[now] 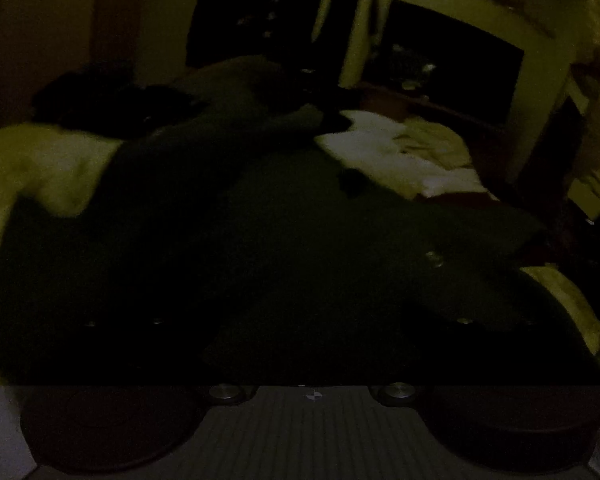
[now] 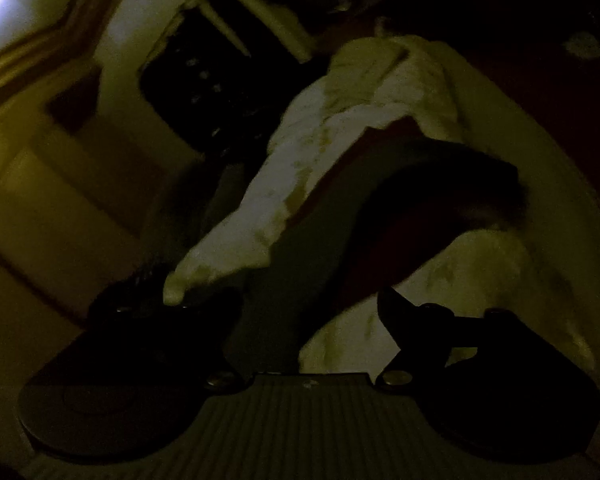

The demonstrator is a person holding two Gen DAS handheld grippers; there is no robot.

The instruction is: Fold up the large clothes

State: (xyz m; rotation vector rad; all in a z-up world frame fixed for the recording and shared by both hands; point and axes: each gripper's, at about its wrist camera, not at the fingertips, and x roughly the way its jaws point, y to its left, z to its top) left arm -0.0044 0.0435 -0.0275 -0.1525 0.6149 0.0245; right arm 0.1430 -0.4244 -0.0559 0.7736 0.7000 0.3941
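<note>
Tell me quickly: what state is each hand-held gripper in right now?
Left hand-held gripper: open, jaws wide, though the picture is very dark.
Right hand-held gripper: open; the dark garment passes between its fingers, not pinched.

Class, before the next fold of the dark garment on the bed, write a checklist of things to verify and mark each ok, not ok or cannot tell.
1. Dark garment lies spread on the bed: ok.
2. Left hand-held gripper free of cloth: cannot tell; its fingers are lost in the dark.
3. Right hand-held gripper open, nothing pinched: ok.
4. White bedding is off the garment: ok.
5. Garment lies flat, without wrinkles: cannot tell; too dark and blurred.
6. Light good enough to find an edge: not ok.
</note>
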